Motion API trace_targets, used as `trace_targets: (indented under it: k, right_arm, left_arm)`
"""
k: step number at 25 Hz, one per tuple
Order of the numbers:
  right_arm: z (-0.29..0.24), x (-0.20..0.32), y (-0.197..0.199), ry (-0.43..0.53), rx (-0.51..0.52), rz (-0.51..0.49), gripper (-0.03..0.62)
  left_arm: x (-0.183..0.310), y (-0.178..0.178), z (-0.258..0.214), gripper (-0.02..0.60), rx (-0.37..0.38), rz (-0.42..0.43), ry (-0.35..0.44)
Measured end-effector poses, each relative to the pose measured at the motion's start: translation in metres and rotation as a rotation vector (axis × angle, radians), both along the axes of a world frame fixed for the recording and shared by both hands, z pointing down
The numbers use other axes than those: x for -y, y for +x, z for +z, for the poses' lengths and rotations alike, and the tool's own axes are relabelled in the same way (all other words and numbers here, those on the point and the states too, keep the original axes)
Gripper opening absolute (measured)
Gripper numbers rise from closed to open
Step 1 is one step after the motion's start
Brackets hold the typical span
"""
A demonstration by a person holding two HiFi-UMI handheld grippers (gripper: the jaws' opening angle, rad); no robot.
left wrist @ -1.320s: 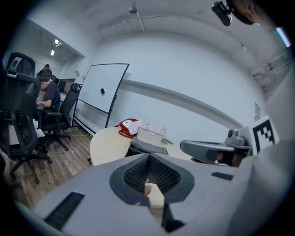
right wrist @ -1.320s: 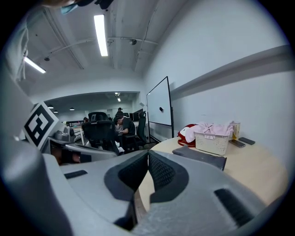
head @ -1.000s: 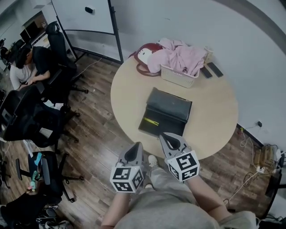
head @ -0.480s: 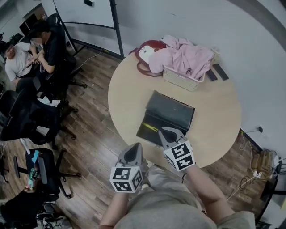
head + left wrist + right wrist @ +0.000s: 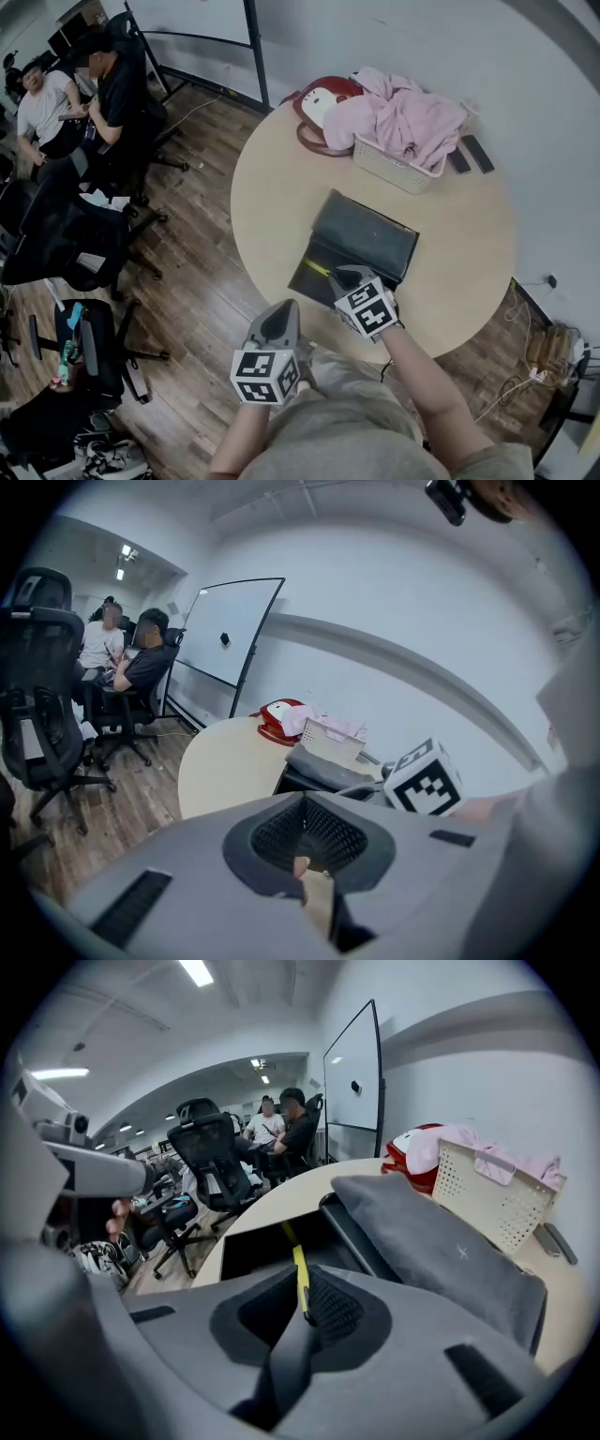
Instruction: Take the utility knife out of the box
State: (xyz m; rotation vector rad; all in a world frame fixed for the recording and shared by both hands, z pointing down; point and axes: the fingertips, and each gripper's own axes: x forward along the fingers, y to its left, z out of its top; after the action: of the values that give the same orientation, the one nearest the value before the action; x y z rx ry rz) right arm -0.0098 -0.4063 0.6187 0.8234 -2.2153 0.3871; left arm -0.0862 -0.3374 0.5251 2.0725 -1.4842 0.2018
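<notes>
The utility knife [image 5: 317, 266] lies in the open box [image 5: 367, 234] mid-tabletop [image 5: 272, 187], only a yellow sliver in the head view. The right gripper view shows more of it, just past the right claw [image 5: 349, 277], clenched and empty. The left claw [image 5: 278, 322], clenched empty too, hangs off the tabletop's lower rim.

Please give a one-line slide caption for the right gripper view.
Shut right hand-held gripper pointing at the yellow utility knife inside the open black box on a round table.
</notes>
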Motion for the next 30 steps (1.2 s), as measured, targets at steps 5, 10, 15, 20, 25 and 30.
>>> trace_targets:
  k: [5, 10, 15, 20, 25, 30]
  right_arm:
    - [0.030, 0.000, -0.006, -0.085, -0.079, -0.065, 0.106]
    - [0.042, 0.000, -0.007, -0.150, -0.102, -0.060, 0.106]
    - [0.049, 0.000, -0.004, -0.110, -0.234, -0.120, 0.088]
    - [0.051, 0.000, -0.005, -0.095, -0.240, -0.130, 0.086]
    - [0.051, 0.003, -0.003, -0.079, -0.261, -0.136, 0.058]
    - [0.049, 0.000, -0.003, -0.080, -0.262, -0.139, 0.055]
  left_arm:
    - [0.007, 0.000, 0.001, 0.003, 0.001, -0.005, -0.005]
    - [0.012, -0.004, 0.002, 0.003, -0.002, -0.017, -0.004]
    - [0.013, -0.005, 0.001, 0.003, -0.005, -0.022, -0.003]
    - [0.014, -0.010, 0.003, 0.003, -0.005, -0.033, -0.004]
    - [0.016, -0.010, 0.001, 0.003, -0.005, -0.036, -0.001]
    - [0.012, -0.010, -0.004, 0.003, -0.004, -0.030, 0.011]
